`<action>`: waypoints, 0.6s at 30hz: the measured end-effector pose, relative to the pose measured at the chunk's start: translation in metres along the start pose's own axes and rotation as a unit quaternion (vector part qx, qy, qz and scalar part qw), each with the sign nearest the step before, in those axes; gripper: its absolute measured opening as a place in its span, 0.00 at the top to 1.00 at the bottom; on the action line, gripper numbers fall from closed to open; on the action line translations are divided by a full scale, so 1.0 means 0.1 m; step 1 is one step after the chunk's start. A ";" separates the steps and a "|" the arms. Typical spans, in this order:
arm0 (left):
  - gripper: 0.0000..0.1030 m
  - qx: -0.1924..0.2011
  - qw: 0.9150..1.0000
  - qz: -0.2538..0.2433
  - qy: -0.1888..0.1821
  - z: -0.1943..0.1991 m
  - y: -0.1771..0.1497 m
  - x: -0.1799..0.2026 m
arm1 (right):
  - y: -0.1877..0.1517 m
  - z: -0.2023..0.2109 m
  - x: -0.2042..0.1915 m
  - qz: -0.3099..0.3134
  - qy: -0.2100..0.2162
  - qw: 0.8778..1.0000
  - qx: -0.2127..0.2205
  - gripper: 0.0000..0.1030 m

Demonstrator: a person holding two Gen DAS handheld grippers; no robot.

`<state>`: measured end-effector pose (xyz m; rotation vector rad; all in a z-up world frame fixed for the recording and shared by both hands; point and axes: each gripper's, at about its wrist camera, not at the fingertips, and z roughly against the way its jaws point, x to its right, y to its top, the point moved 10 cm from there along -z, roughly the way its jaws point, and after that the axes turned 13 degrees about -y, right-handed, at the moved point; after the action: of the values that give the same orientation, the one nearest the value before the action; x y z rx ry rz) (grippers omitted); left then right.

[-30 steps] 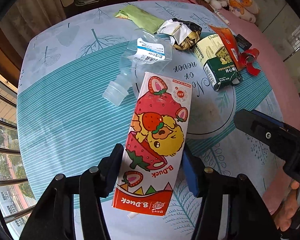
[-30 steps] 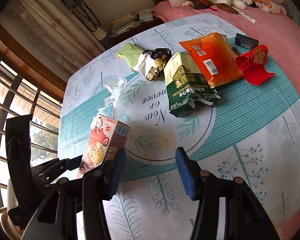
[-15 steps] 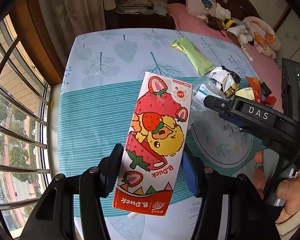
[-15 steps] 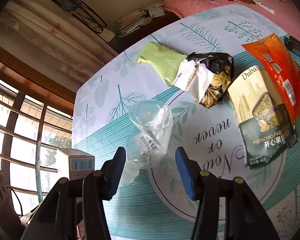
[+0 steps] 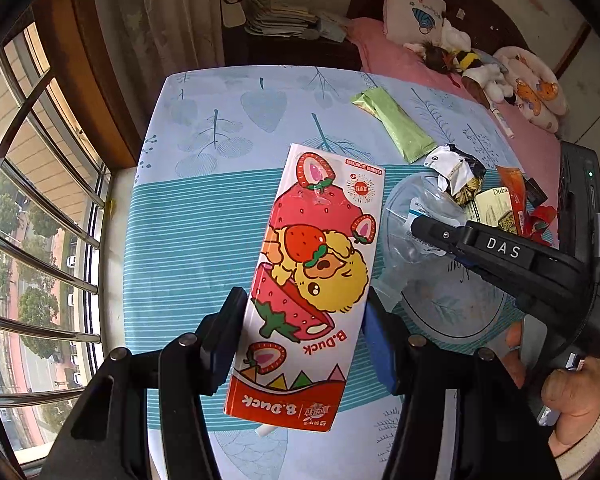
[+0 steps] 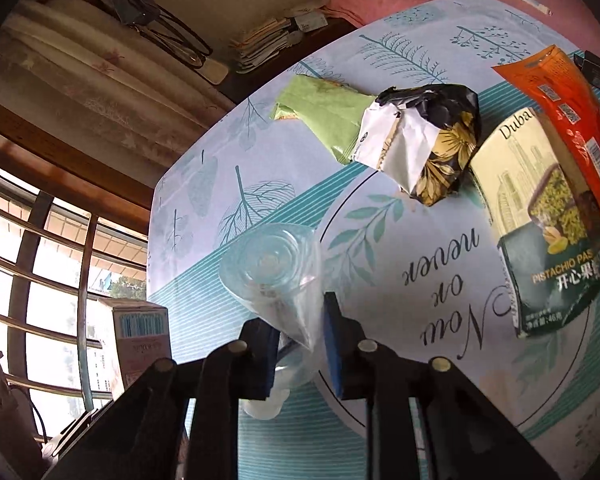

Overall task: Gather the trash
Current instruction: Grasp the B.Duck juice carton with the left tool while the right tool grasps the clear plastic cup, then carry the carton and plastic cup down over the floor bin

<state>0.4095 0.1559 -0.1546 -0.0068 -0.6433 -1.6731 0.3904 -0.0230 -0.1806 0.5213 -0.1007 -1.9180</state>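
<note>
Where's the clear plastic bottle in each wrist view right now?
Left wrist: clear plastic bottle right of centre, behind the strawberry carton, under the right gripper.
Right wrist: bottle low centre, between the gripper's fingers.
Shared landmark: green wrapper on the table.

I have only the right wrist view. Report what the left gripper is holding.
Observer: The left gripper is shut on a tall red and white strawberry-print carton marked B.Duck.
Operator: Now check my crushed clear plastic bottle from that side.
Observer: The right gripper has its tip at the bottle, which carries a white and blue label on this side.
</note>
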 end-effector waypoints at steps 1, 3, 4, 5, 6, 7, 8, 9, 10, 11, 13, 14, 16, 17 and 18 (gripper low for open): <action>0.46 -0.001 1.000 -0.002 0.000 0.01 -0.04 0.04 | -0.05 0.06 0.04 0.006 -0.003 1.000 -0.001 0.81; 0.46 -0.003 1.000 -0.005 0.000 0.05 -0.13 0.13 | -0.16 0.19 0.13 0.017 -0.007 1.000 0.000 0.81; 0.46 -0.003 1.000 -0.007 0.000 0.07 -0.19 0.19 | -0.23 0.27 0.18 0.021 -0.008 1.000 0.001 0.81; 0.46 -0.004 1.000 -0.008 0.000 0.09 -0.25 0.25 | -0.29 0.34 0.24 0.027 -0.011 1.000 0.002 0.81; 0.46 -0.004 1.000 -0.010 0.000 0.12 -0.31 0.32 | -0.35 0.43 0.31 0.033 -0.014 0.999 0.004 0.81; 0.46 -0.004 1.000 -0.012 -0.001 0.14 -0.39 0.40 | -0.41 0.52 0.38 0.039 -0.015 0.999 0.006 0.81; 0.46 -0.003 1.000 -0.015 -0.001 0.17 -0.46 0.49 | -0.48 0.62 0.45 0.045 -0.016 0.999 0.008 0.81; 0.46 -0.002 1.000 -0.017 0.000 0.20 -0.54 0.58 | -0.55 0.71 0.53 0.053 -0.016 0.998 0.009 0.81; 0.47 -0.001 1.000 -0.019 0.001 0.23 -0.63 0.68 | -0.62 0.80 0.61 0.059 -0.018 0.998 0.009 0.81; 0.46 0.001 1.000 -0.021 0.001 0.27 -0.72 0.78 | -0.70 0.90 0.70 0.066 -0.017 0.998 0.010 0.81; 0.46 0.007 1.000 -0.023 0.005 0.33 -0.91 0.99 | -0.84 1.08 0.89 0.079 -0.014 0.997 0.011 0.81; 0.46 0.011 1.000 -0.021 0.008 0.36 -1.01 1.10 | -0.92 1.16 0.99 0.084 -0.012 0.996 0.010 0.81; 0.46 0.017 1.000 -0.010 0.009 0.42 -1.23 1.31 | -1.07 1.32 1.19 0.093 -0.006 0.996 0.009 0.81; 0.46 0.021 1.000 -0.004 0.010 0.45 -1.34 1.41 | -1.15 1.40 1.30 0.098 -0.004 0.995 0.009 0.81; 0.46 0.025 1.000 0.002 0.011 0.48 -1.46 1.51 | -1.22 1.47 1.42 0.103 -0.001 0.995 0.008 0.81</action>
<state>0.2268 0.0478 -0.1201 0.0463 -0.6666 -1.6518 0.1818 -0.1261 -0.1295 0.5007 -0.1656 -1.7176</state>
